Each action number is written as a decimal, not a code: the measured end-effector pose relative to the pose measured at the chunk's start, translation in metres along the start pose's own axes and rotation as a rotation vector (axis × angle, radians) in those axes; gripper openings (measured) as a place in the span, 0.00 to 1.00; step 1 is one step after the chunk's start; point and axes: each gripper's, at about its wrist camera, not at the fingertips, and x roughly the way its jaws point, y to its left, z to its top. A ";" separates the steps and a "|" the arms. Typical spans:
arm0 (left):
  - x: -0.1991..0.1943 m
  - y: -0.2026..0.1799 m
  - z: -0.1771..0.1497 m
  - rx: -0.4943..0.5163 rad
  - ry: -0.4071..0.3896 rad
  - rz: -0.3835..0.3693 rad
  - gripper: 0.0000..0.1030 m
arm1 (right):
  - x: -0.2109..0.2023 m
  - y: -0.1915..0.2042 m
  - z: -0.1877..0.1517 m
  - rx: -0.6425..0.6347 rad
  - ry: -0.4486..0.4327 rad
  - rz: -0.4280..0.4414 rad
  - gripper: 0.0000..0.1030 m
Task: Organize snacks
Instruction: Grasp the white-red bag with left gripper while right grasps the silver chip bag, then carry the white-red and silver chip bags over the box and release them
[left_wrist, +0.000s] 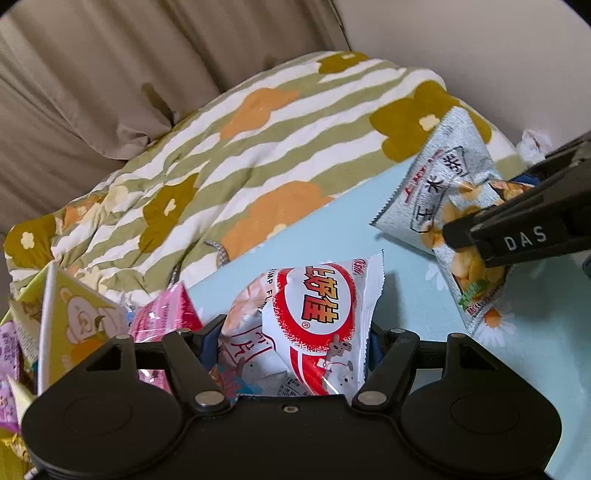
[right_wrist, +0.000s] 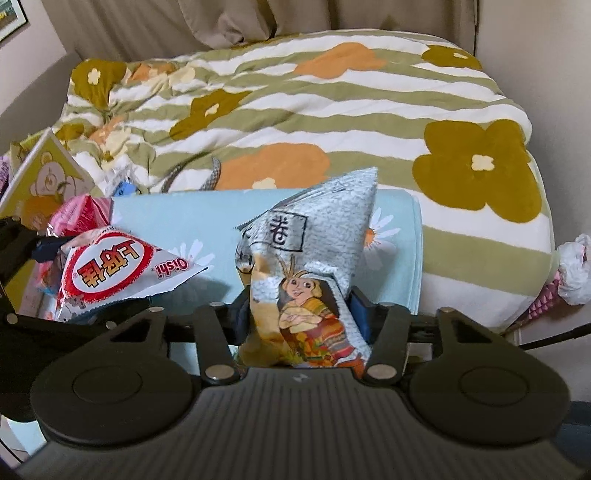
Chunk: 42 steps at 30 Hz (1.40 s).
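Two packets are up at once, both above the blue cloth (left_wrist: 332, 236)! The left gripper (left_wrist: 291, 347) is clamped on the red-and-white shrimp chip bag (left_wrist: 317, 317), just off the cloth's left edge beside the snack pile (left_wrist: 74, 325). The right gripper (right_wrist: 301, 317) pinches the grey corn snack bag (right_wrist: 314, 258) over the cloth's middle, likely lifted for sorting.

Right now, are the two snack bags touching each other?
Apart. The left wrist view shows bare blue cloth between the red-and-white shrimp chip bag and the grey corn snack bag.
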 end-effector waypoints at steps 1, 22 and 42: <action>-0.004 0.001 -0.001 -0.009 -0.006 0.002 0.72 | -0.005 0.001 0.000 -0.001 -0.010 -0.002 0.61; -0.173 0.069 -0.037 -0.295 -0.181 0.169 0.72 | -0.144 0.090 0.001 -0.093 -0.205 0.154 0.61; -0.201 0.255 -0.128 -0.575 -0.169 0.324 0.73 | -0.144 0.276 0.037 -0.156 -0.220 0.327 0.61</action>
